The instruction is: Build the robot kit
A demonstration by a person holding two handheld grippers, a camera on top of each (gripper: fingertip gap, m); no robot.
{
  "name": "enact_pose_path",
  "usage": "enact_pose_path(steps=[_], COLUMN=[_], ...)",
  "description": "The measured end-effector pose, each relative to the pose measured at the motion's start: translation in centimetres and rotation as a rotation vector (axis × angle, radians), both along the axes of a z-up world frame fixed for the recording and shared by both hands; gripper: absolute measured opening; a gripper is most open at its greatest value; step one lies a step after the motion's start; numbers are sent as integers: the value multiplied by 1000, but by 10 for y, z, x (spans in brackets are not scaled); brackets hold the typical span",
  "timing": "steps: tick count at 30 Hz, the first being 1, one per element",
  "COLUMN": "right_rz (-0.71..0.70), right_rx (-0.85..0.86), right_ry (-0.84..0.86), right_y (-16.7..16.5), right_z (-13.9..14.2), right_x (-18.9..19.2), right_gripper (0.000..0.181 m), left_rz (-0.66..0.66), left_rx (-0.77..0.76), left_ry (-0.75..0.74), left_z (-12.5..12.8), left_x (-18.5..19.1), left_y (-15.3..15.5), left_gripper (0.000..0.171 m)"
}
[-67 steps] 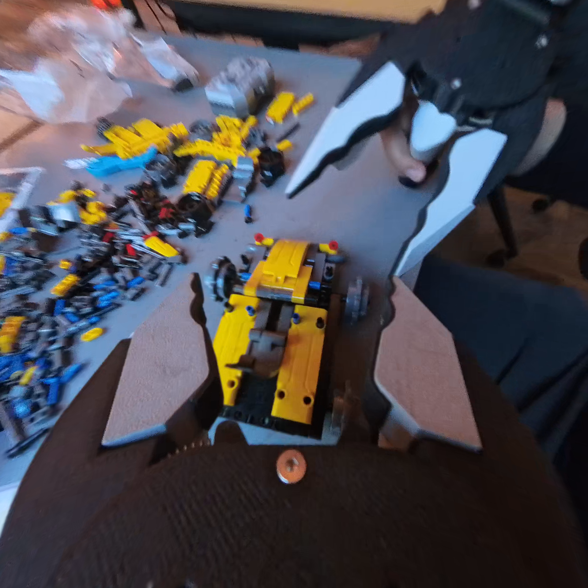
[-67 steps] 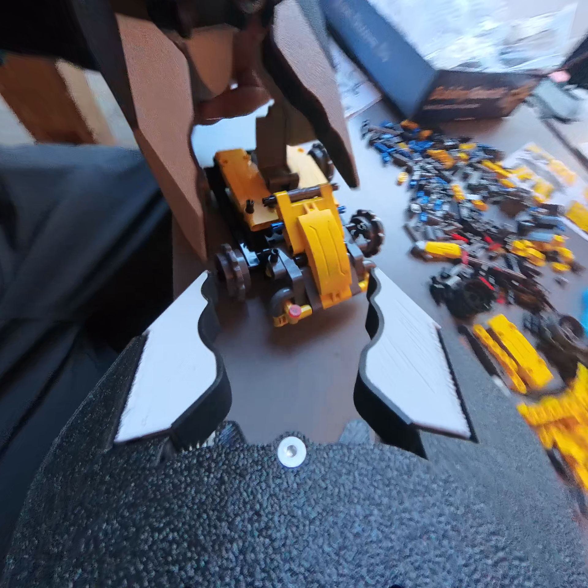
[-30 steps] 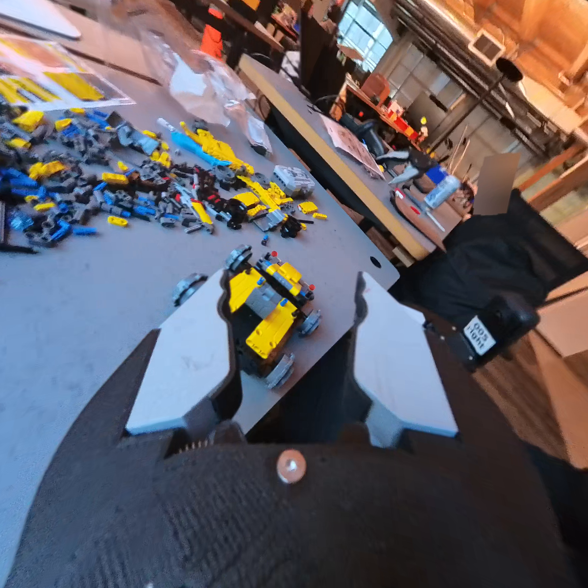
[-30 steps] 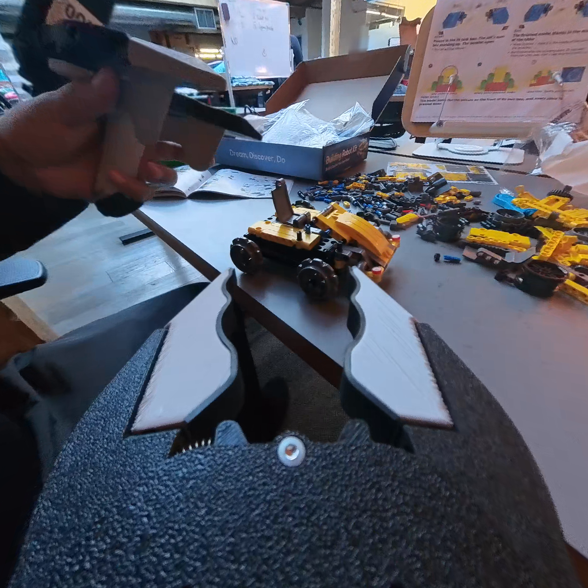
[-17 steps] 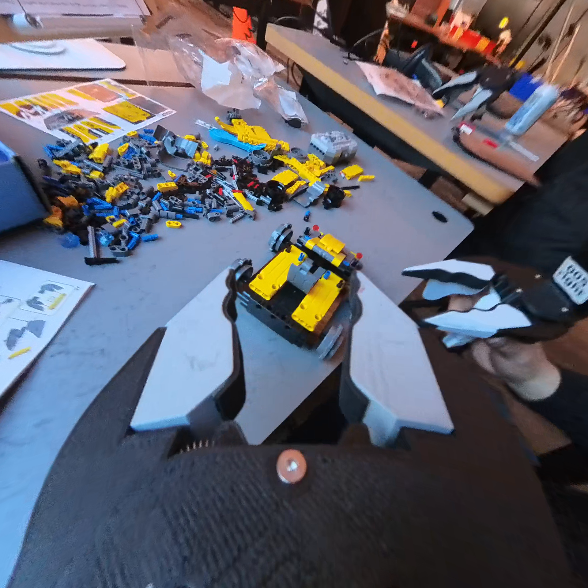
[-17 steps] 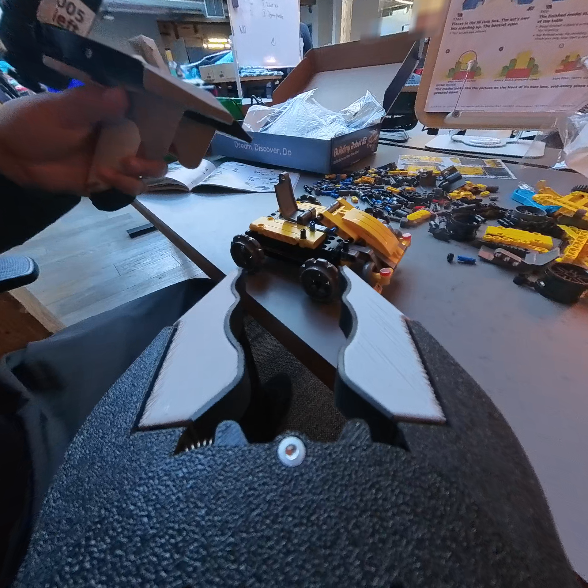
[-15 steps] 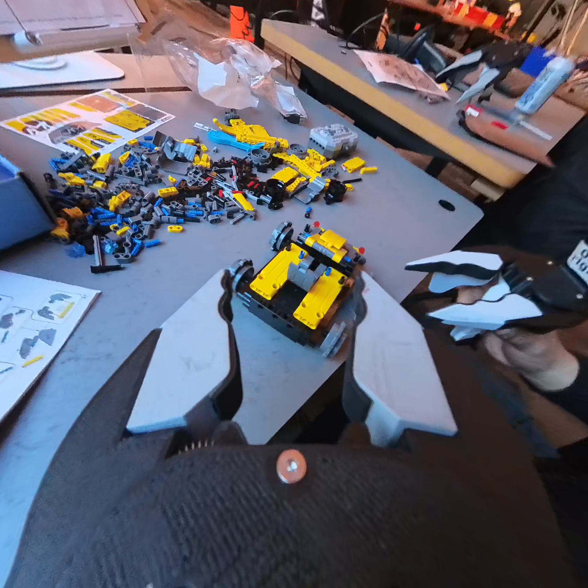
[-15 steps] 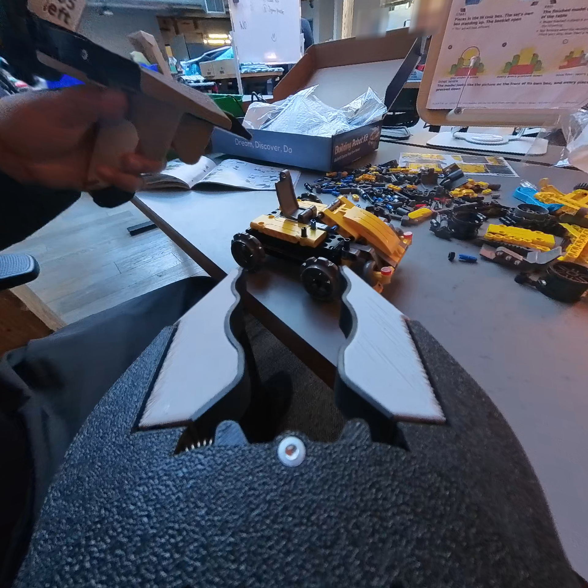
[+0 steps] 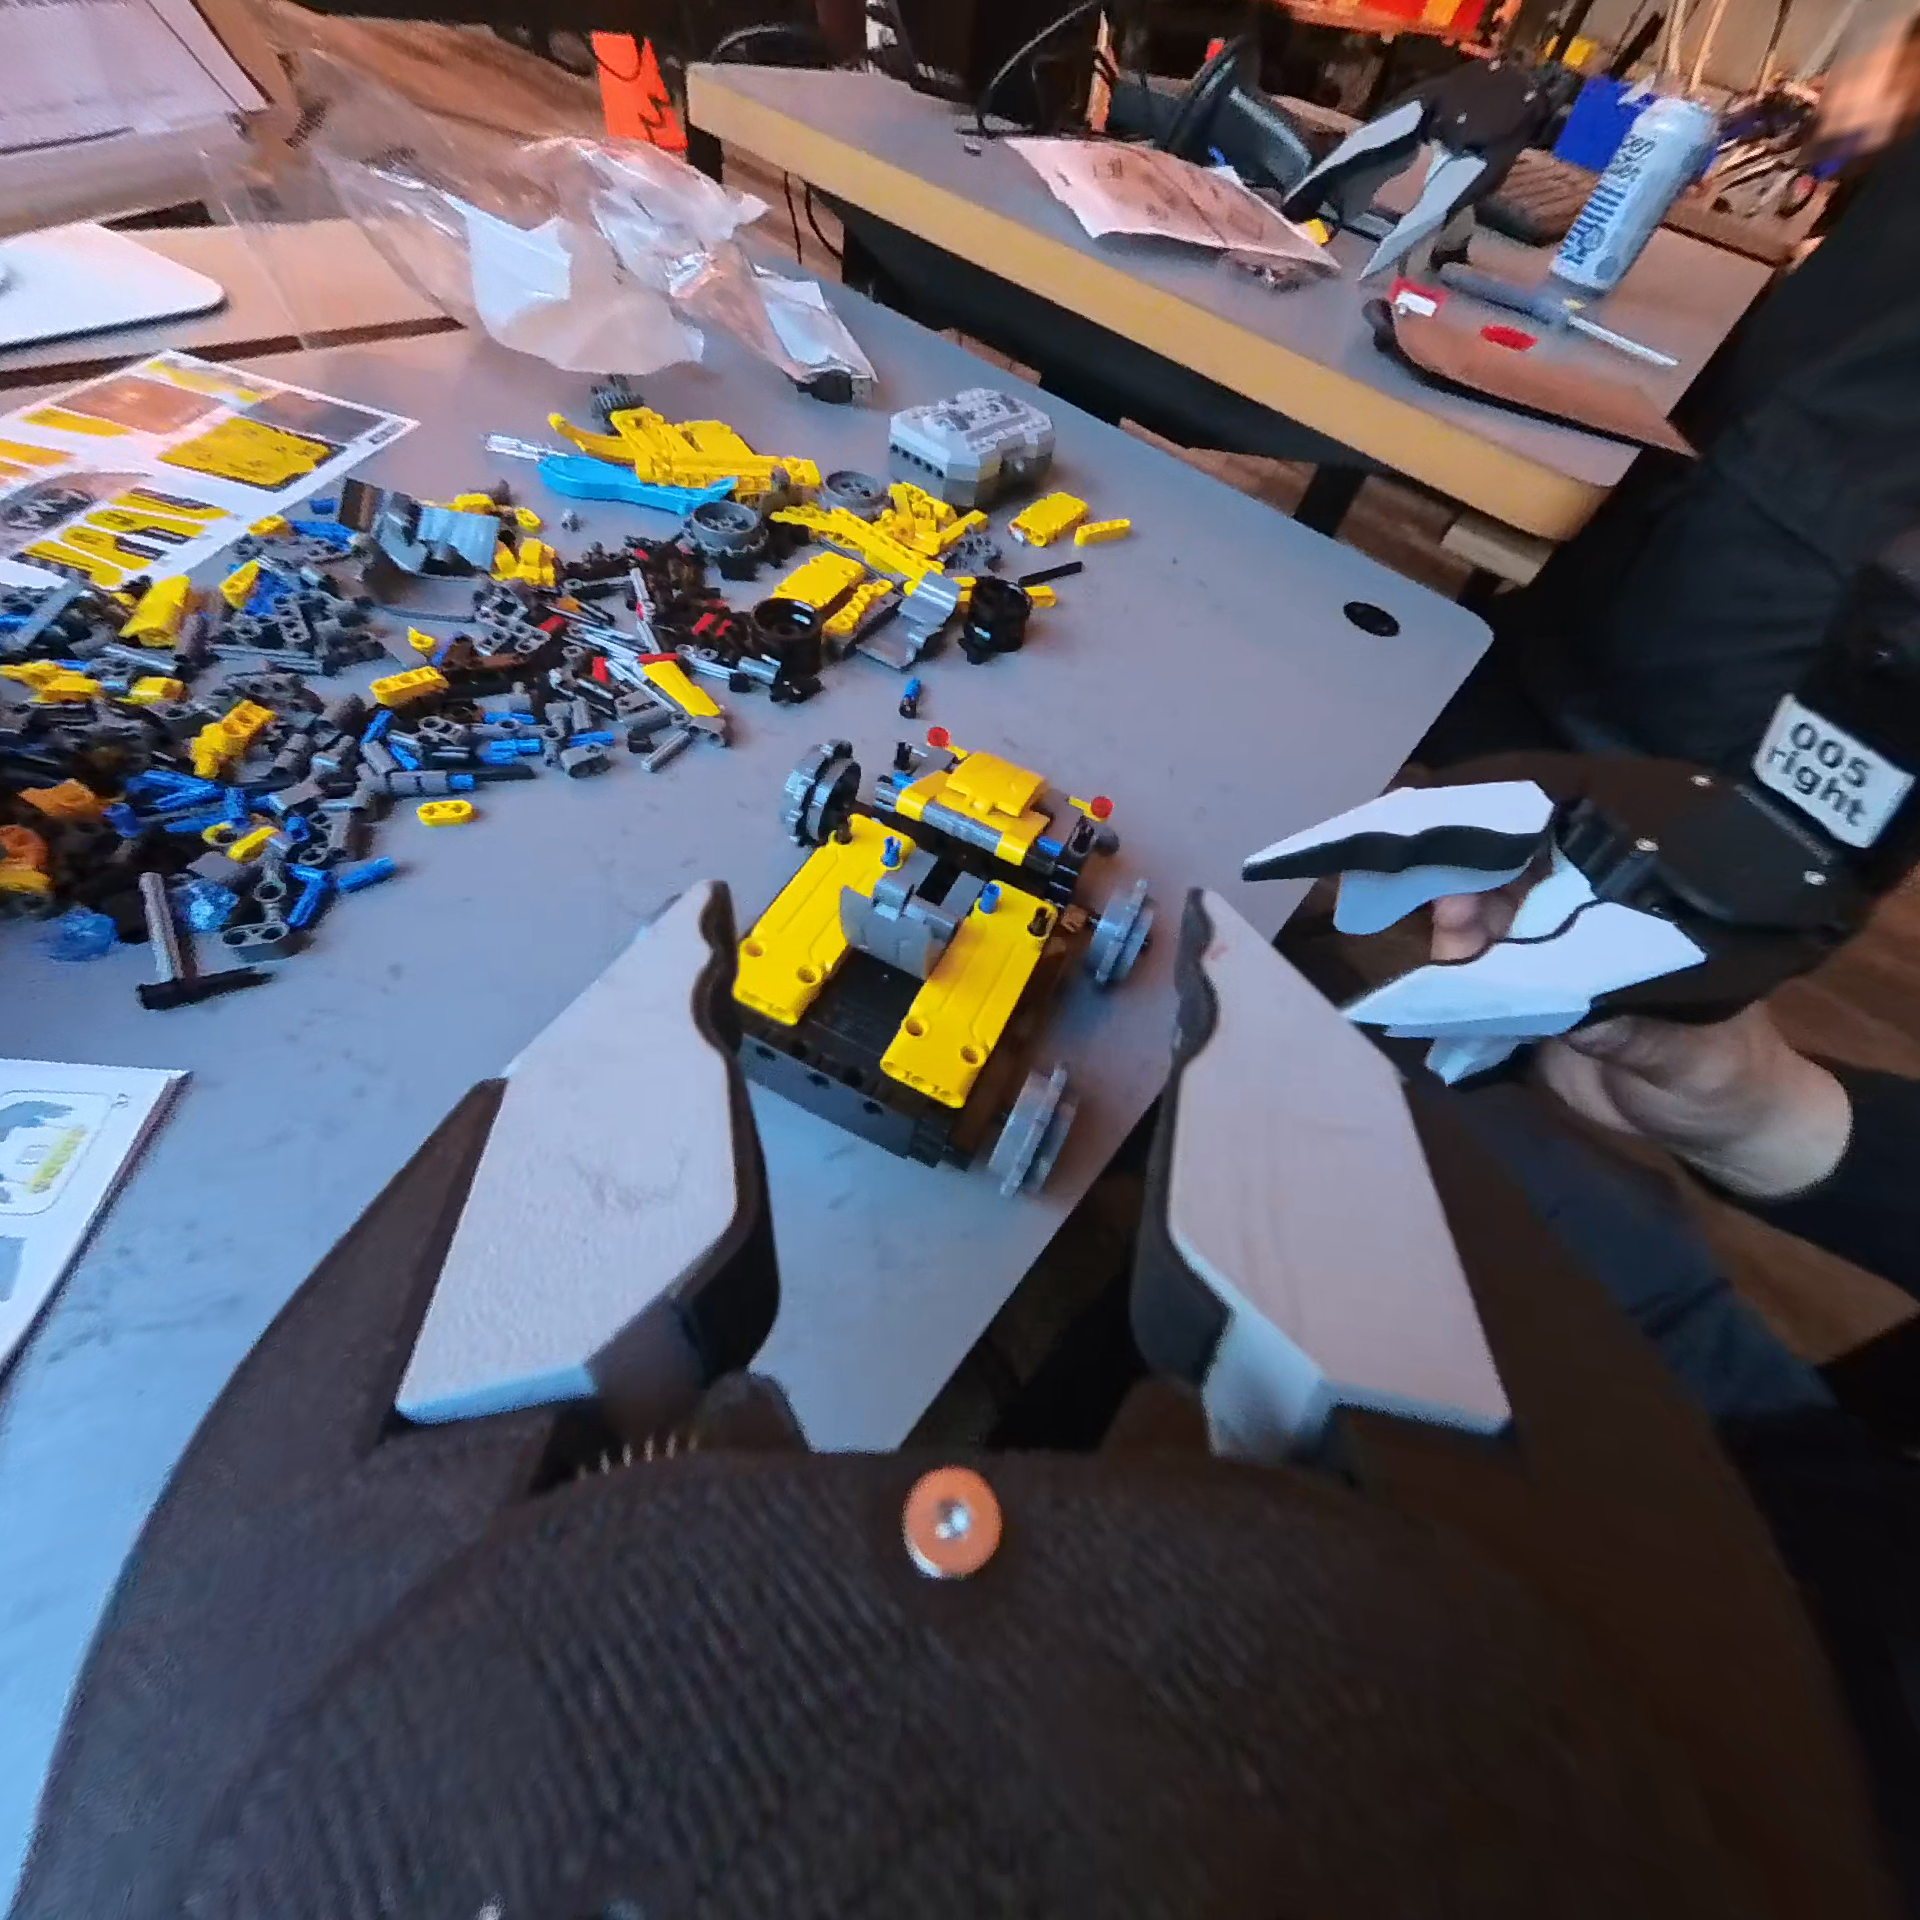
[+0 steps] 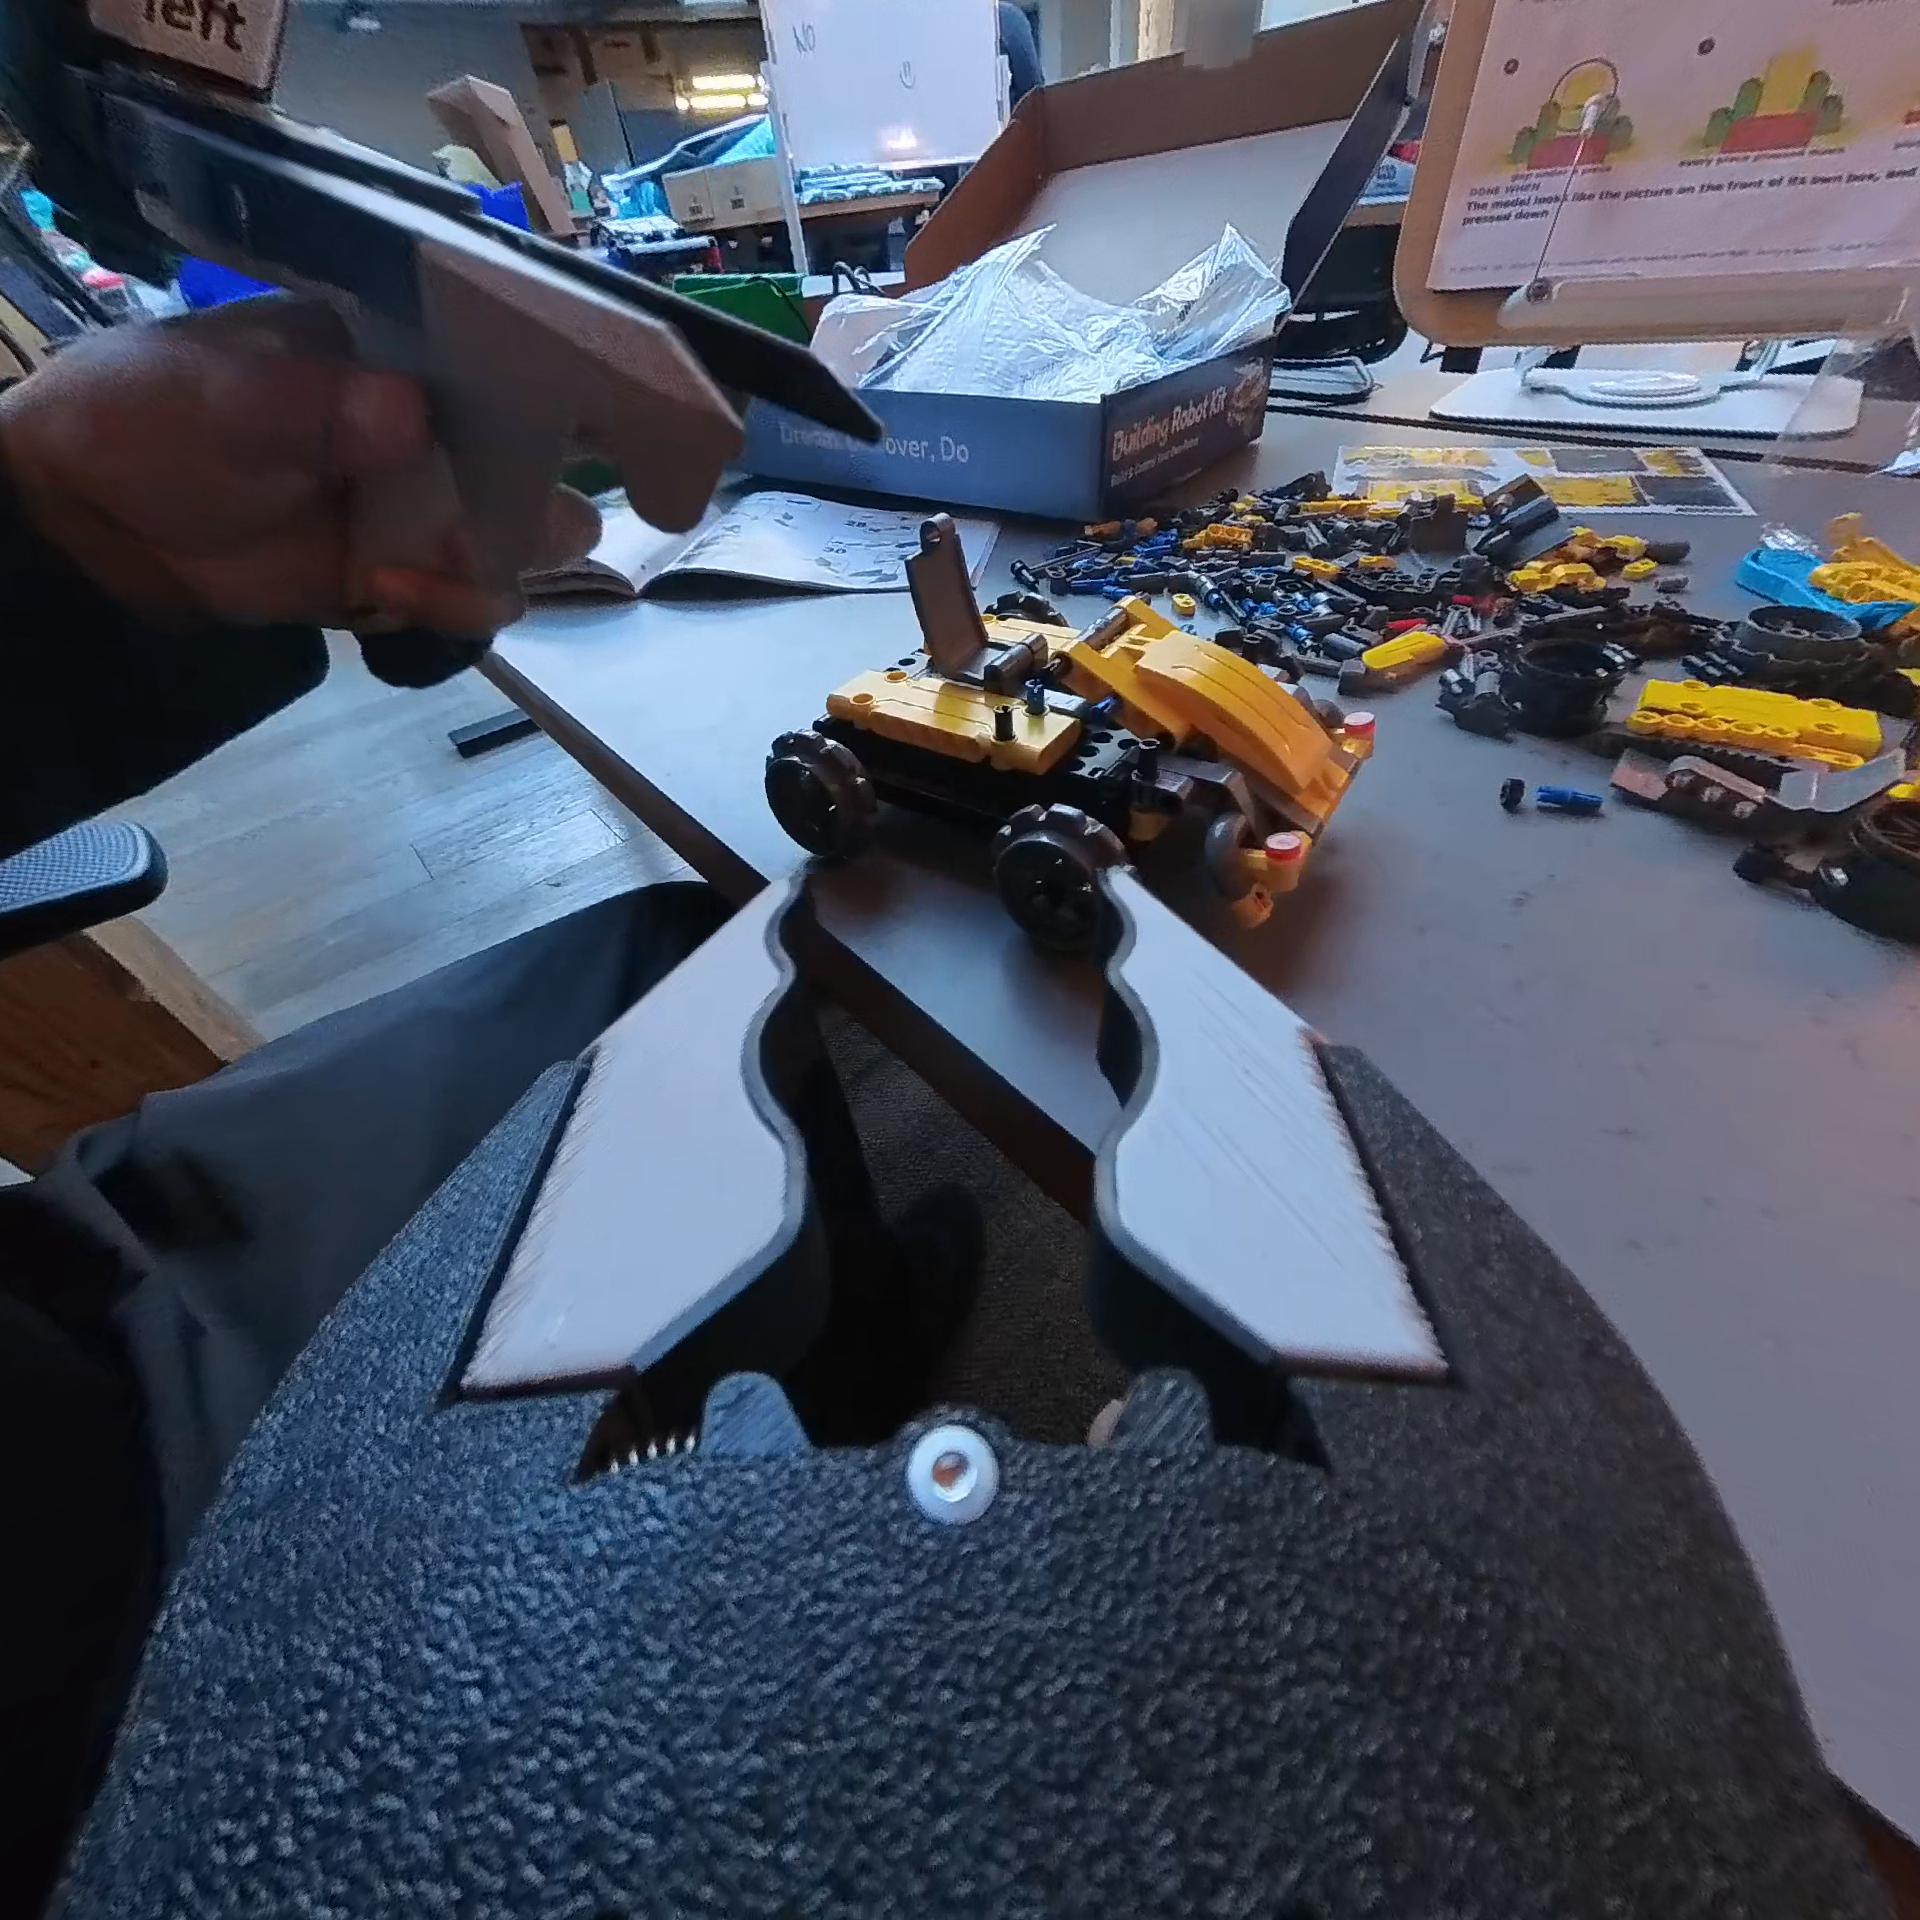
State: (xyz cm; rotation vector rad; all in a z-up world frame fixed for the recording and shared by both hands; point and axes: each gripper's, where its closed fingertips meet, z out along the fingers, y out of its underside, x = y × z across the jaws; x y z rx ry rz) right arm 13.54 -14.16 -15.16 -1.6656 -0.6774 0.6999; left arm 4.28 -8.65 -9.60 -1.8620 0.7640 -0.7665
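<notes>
A half-built yellow and black brick car stands on its wheels near the corner of the grey table. It also shows in the right wrist view, with a grey flap raised at its back. My left gripper is open and empty, its jaws either side of the car's rear, above it. My right gripper is open and empty, off the table's edge, just short of the car's wheel. It shows at the right in the left wrist view.
A spread of loose yellow, black, blue and grey bricks covers the table beyond the car. A grey motor block, plastic bags, instruction sheets, an open booklet and a dark blue kit box lie around. A second table stands behind.
Both grippers let go of the car and drew back from it. In the last half second the left gripper opened wider and moved closer over the car's rear; the right stayed nearly still.
</notes>
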Motion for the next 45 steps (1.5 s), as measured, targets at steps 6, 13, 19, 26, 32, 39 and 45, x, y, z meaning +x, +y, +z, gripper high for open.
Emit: enact_pose_path(steps=[6,13,19,26,32,39,45], right_rz=[17,35,55,80,136,153,137], right_rx=[-2,-8,-30,-24,-7,-28,-8], right_ry=[-13,-8,28,36,23,10,-23], right_y=[-1,-3,-4,-8,-8,10,10], right_z=[-3,-4,-4,-3,-5,-10,-10], right_x=[-7,-10,-9,-7,-13,-19,-14], right_gripper=[55,56,58,61,63,60,64], left_rz=[7,24,30,13,-16,-110,-145], left_rx=[-10,7,9,14,29,16,42], left_ry=[33,44,24,49,78,117,105], left_z=[-11,-13,-15,-22,-28,-30,-19], left_x=[-6,-9,-5,-7,-8,-7,5], left_y=[-1,3,3,2,12,13,3], left_gripper=[82,80,77,78,78,80,85])
